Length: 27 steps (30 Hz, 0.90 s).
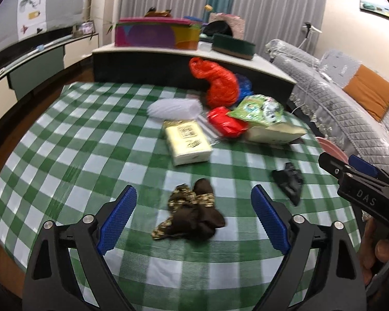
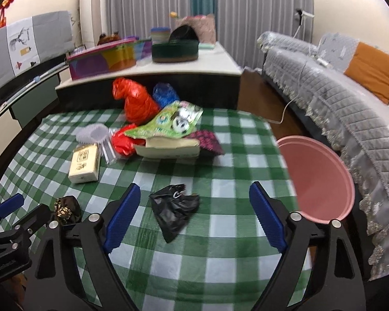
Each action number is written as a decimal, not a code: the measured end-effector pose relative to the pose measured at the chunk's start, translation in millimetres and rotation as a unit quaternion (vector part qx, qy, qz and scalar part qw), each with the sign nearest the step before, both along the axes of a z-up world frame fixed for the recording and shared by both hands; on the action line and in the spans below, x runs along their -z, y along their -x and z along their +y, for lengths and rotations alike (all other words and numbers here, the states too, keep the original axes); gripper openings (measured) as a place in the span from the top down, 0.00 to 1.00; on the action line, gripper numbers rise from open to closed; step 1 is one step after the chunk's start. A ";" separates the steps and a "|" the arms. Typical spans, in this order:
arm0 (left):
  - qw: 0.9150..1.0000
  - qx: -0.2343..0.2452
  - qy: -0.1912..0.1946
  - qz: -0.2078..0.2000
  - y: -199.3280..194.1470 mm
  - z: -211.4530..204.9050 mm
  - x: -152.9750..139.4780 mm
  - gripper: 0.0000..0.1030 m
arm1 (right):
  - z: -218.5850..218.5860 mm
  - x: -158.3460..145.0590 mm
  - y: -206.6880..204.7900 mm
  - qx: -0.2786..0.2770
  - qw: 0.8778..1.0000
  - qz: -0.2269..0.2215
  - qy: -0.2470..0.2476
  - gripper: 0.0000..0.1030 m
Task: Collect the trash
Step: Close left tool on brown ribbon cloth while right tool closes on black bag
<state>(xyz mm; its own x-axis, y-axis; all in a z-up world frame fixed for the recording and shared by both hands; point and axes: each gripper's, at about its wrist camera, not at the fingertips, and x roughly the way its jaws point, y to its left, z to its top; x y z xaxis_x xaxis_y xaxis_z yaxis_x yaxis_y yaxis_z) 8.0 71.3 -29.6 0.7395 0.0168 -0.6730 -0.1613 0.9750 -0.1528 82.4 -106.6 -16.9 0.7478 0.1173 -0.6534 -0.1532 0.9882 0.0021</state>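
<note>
My left gripper [image 1: 193, 220] is open, its blue pads either side of a crumpled brown and gold wrapper [image 1: 192, 213] on the green checked table [image 1: 77, 142]. My right gripper [image 2: 194, 217] is open around a crumpled black plastic bag [image 2: 175, 211]. The black bag also shows in the left wrist view [image 1: 289, 182], and the brown wrapper in the right wrist view [image 2: 66, 207]. A pink bin [image 2: 321, 176] stands off the table's right edge. Further back lie a cream box [image 1: 186, 141], a red bag [image 1: 217, 83], a green packet [image 2: 168, 123] and a white frilled wrapper [image 1: 175, 107].
A low cabinet [image 2: 153, 77] with colourful boxes stands behind the table. A grey covered sofa [image 2: 337, 96] runs along the right. A blue bag [image 2: 164, 94] and a dark pink patterned wrapper [image 2: 207, 141] lie among the heap.
</note>
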 end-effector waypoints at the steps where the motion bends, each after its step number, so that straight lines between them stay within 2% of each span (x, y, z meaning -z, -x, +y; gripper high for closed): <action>1: 1.000 0.000 0.001 0.006 -2.1 1.9 3.7 0.19 | 3.1 5.0 -4.6 -0.002 1.000 0.010 -0.001 0.19; 6: 1.000 0.003 0.004 0.026 -10.4 3.5 20.1 0.23 | 18.1 27.6 -21.7 -0.016 0.999 0.049 0.003 0.19; 10: 0.999 0.007 0.015 0.050 -17.8 1.8 33.3 0.35 | 25.4 44.7 -32.3 -0.019 0.997 0.075 0.014 0.20; 14: 0.998 0.014 0.015 0.057 -21.8 -3.1 38.9 0.46 | 27.6 55.0 -38.5 -0.022 0.995 0.094 0.020 0.24; 24: 0.998 0.015 0.016 0.057 -29.3 -6.6 39.4 0.53 | 21.7 64.4 -45.1 -0.020 0.993 0.113 0.019 0.35; 27: 0.998 0.017 0.015 0.057 -29.5 -6.8 38.8 0.54 | 21.6 63.9 -44.7 -0.024 0.993 0.111 0.021 0.42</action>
